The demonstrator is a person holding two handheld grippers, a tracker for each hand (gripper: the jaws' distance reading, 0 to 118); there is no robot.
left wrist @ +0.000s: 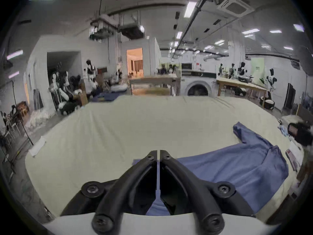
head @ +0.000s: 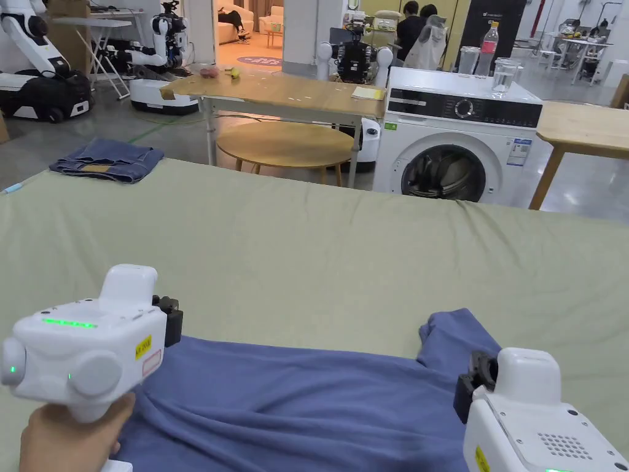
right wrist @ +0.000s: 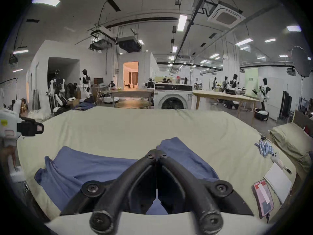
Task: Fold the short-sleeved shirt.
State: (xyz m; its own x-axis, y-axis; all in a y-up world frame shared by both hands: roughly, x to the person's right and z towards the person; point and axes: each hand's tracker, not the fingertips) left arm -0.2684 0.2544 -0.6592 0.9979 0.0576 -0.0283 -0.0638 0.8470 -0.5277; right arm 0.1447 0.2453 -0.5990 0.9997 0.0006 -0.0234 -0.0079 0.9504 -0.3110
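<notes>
A blue short-sleeved shirt of soft, matte knit lies along the near edge of a bed covered in a pale green sheet that is smooth apart from faint creases. The shirt is rumpled rather than flat, with long shallow folds running across its body and one sleeve sticking up toward the far side at its right end. The left gripper, a white moulded plastic housing with black curved fingers, sits at the shirt's left end; in the left gripper view its fingers are drawn together with a thin strip of blue cloth showing in the slit between them, so they appear clamped on the shirt's edge. The right gripper sits by the sleeve, fingers closed tip to tip over the fabric; whether cloth is caught between them I cannot tell. On the sheet to the right lie a white notebook and a pink-cased phone. A folded denim garment rests on the bed's far left corner.
</notes>
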